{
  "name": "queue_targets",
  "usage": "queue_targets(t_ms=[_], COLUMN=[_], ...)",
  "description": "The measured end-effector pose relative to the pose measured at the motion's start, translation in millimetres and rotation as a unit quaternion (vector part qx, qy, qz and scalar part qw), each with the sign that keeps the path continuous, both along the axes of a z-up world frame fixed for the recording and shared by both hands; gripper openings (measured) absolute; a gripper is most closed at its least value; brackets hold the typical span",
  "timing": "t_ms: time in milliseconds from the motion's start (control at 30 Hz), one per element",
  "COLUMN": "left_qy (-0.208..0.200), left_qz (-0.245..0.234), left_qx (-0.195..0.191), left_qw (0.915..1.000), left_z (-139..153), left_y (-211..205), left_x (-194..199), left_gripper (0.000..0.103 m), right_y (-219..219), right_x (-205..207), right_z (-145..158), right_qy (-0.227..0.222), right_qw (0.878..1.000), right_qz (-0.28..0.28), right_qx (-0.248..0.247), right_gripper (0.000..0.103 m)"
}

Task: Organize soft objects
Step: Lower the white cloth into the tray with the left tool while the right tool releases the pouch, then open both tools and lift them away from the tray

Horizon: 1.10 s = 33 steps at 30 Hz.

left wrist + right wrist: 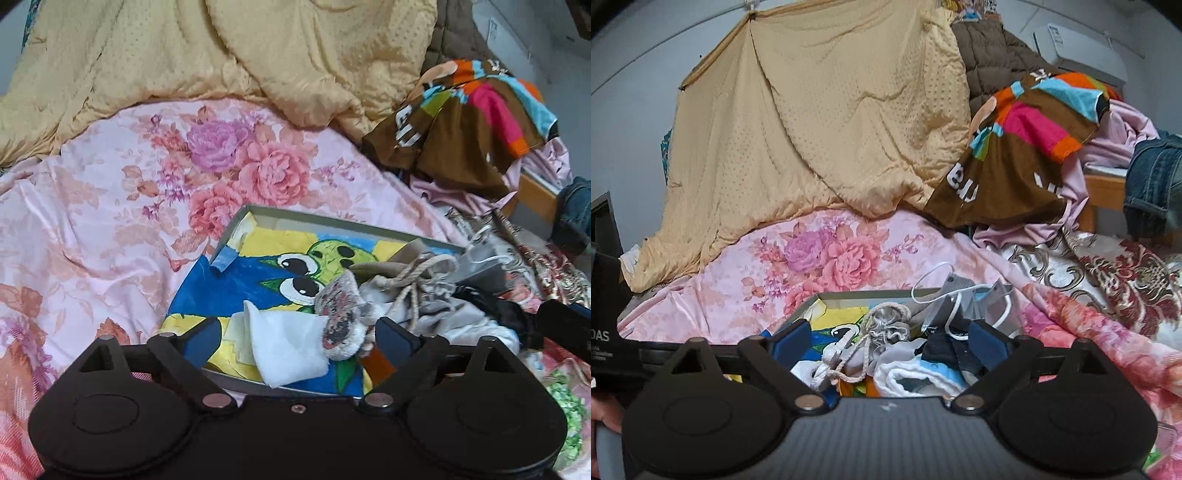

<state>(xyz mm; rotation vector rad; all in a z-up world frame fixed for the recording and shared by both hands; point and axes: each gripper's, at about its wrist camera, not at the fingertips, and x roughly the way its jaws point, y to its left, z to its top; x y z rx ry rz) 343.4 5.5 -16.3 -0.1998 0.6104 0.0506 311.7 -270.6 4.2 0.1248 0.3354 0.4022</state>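
Note:
A shallow box [231, 230] with a cartoon frog picture on its bottom lies on the pink floral bedsheet [110, 221]. In it are a white cloth [288, 343], a speckled sock [341, 314], a grey drawstring pouch [417, 280] with a rope cord, and something black [491, 306]. My left gripper [299, 334] hangs open over the box's near edge; the cloth and sock lie between its fingers, untouched. My right gripper [889, 338] is open above the box [849, 293], over the pouch [890, 325] and a white fluffy sock [916, 376].
A yellow quilt [831, 129] is heaped behind the box. A brown multicoloured cloth [1027, 147], a pink garment and jeans [1156, 177] pile up at the right over a wooden bed edge. A red-and-cream patterned cloth [1126, 273] lies right of the box.

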Motion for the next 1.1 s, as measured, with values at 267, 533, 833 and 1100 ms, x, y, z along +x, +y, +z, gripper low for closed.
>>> queue_targets(t_ms=[267,533,833,1100], left_qy=[-0.032,-0.051,-0.074,-0.095], left_qz=[-0.003,-0.001,-0.002,-0.006], left_qx=[-0.002,0.012,0.018,0.022], left_qw=[0.9995,0.9987,0.9971,0.9952], left_z=[16,31,48,61], left_y=[-8,-12,-14,-15], left_x=[-38,-69,-109,-146], left_gripper=[0.099,0.101,0.102,0.102], right_y=[-14,-20,-24,-25], right_x=[-21,-43,-74,-106], right_z=[7,12,23,39], right_qy=[-0.016,-0.028,-0.042,-0.06], right_qw=[1.0,0.999,0.999,0.998], right_qz=[-0.006,0.001,0.003,0.002], right_qx=[0.012,0.016,0.022,0.022], right_gripper=[0.102,0.103,0.103,0.103])
